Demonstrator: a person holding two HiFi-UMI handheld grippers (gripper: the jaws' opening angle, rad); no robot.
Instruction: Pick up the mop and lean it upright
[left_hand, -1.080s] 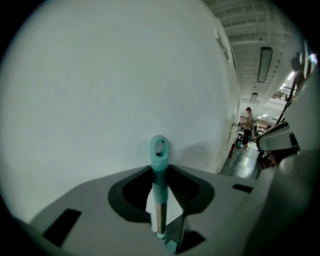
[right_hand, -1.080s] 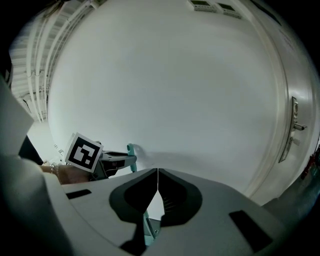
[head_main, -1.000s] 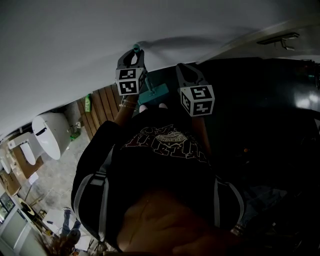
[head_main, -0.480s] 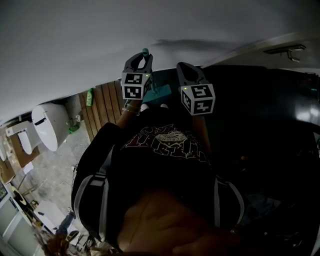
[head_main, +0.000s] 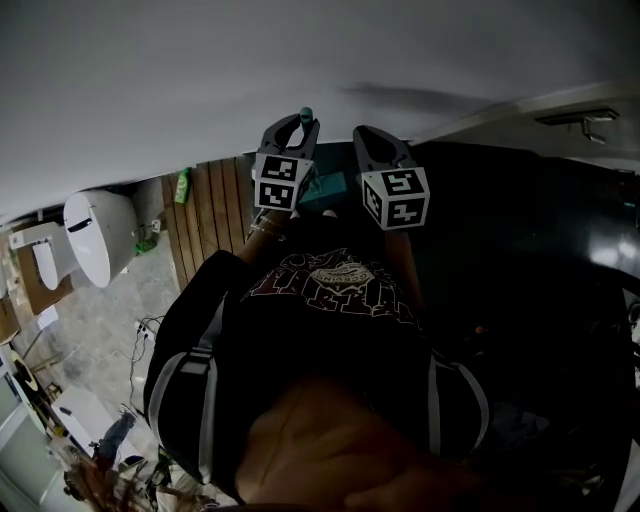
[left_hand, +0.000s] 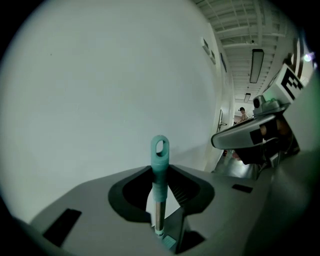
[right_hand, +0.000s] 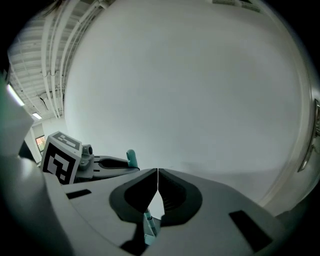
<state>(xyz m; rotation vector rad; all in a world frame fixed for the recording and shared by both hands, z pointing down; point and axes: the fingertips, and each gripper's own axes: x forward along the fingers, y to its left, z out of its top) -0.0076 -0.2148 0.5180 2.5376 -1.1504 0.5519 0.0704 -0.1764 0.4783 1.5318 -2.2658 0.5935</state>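
The left gripper (head_main: 300, 122) has its fingers clamped on the mop (left_hand: 160, 150), just under the teal loop and near the white wall (head_main: 200, 80). The right gripper (right_hand: 158, 171) has its fingers together on nothing. With just one grip that high up, the bottom end could probably swing or skid out.

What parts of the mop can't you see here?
The mop head: head view, mostly hidden between the left gripper, the right gripper and the shirt.
The lower pole: both gripper views, blocked by the gripper bodies.
Whether the tip touches the wall: head view, too small to tell.
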